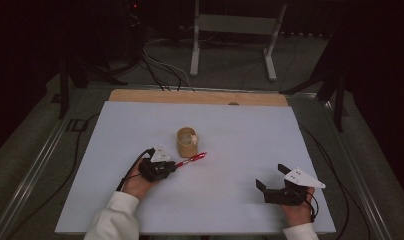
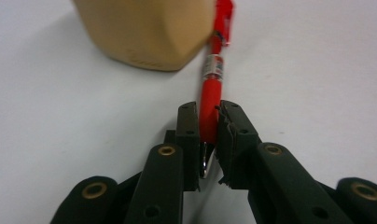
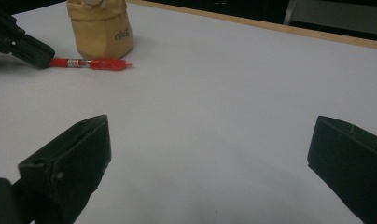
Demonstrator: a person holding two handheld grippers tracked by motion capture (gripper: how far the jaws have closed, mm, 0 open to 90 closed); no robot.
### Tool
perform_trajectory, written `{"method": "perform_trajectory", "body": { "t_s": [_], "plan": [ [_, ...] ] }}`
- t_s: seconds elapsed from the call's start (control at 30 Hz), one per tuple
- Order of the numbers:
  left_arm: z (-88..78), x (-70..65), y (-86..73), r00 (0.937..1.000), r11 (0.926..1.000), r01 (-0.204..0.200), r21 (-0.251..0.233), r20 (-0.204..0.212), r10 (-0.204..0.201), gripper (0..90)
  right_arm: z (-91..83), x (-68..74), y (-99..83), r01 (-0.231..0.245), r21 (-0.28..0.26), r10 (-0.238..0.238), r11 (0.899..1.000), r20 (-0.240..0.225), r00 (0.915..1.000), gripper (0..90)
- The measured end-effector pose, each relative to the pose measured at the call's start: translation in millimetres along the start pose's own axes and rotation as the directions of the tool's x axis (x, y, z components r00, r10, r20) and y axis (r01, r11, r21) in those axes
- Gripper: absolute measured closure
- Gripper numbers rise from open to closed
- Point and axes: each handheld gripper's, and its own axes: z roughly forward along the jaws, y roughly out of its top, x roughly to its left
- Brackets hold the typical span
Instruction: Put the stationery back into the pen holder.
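Fingers (image 2: pixel 233 135) of my left gripper (image 2: pixel 208 126) pinch the slim red plastic pen (image 2: pixel 210 93) near its tip at frame centre; lifting may swing it against the tan paper cup (image 2: pixel 144 32), while my right gripper (image 3: pixel 210 158) stands wide.

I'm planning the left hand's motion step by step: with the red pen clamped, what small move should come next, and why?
Probably lift the red plastic pen slightly off the white table. The left tool is shut on its end, it lies flat beside the tan holder cup, and the right tool waits open, apart.
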Motion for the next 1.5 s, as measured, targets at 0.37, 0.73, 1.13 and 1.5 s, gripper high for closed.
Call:
{"method": "perform_trajectory", "body": {
  "t_s": [0.37,0.73,1.13,1.5],
  "plan": [
    [-19.5,-3.1,8.2,0.9996,0.9959,0.011,-0.089,0.027,-0.009,80.9,0.0,-0.2,0.0,0.000,0.000,0.000,1.000,0.001,1.0000,0.2],
    [-31.3,-5.6,15.2,0.9994,0.9912,0.004,-0.132,0.034,0.001,81.2,0.1,-0.1,-0.1,0.001,0.001,-0.001,1.000,0.001,1.0000,0.2],
    [-44.1,-5.7,19.7,0.9991,0.9865,0.003,-0.164,0.043,0.005,81.2,0.2,0.0,-0.1,0.000,0.002,0.000,1.000,0.000,1.0000,0.2],
    [-56.6,-5.9,25.5,0.9985,0.9810,0.003,-0.194,0.054,0.007,81.2,0.3,0.0,-0.2,-0.001,0.003,0.001,1.000,0.000,1.0000,0.2]
  ]
}}
